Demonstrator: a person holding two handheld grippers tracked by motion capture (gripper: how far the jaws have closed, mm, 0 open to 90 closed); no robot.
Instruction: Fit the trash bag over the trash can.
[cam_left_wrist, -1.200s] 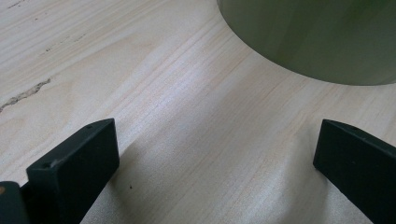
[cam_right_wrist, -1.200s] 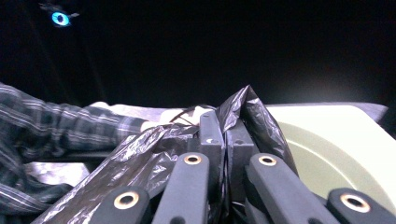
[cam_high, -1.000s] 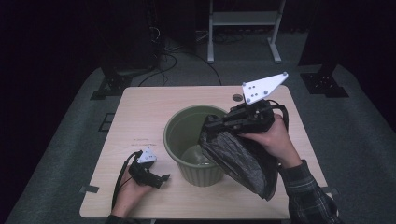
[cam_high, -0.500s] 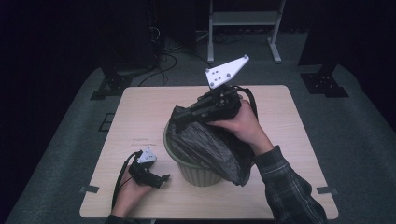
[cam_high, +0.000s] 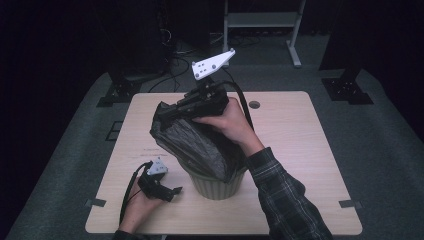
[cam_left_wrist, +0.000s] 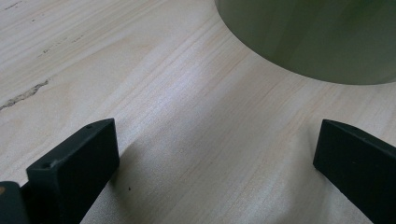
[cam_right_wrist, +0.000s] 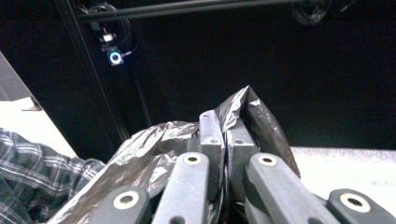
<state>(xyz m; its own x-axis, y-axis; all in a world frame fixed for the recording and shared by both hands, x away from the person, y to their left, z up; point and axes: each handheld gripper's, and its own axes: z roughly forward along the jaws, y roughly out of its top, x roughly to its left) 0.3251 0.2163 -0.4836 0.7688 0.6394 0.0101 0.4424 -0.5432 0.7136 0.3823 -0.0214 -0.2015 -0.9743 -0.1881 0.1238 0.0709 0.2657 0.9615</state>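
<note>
The right gripper (cam_high: 172, 111) has its jaws clamped tight on a fold of the black bin bag (cam_high: 197, 145), whose crinkled plastic bunches around the jaws in the right gripper view and hangs over the near and left rim of the green waste bin (cam_high: 217, 184) standing at the middle of the counter (cam_high: 295, 150). The left gripper (cam_high: 170, 191) lies low on the counter just beside the bin's left side, its jaws spread wide with only bare wood between them and the bin wall close ahead. Open counter lies to the right of the bin and behind it, up to the far edge.
</note>
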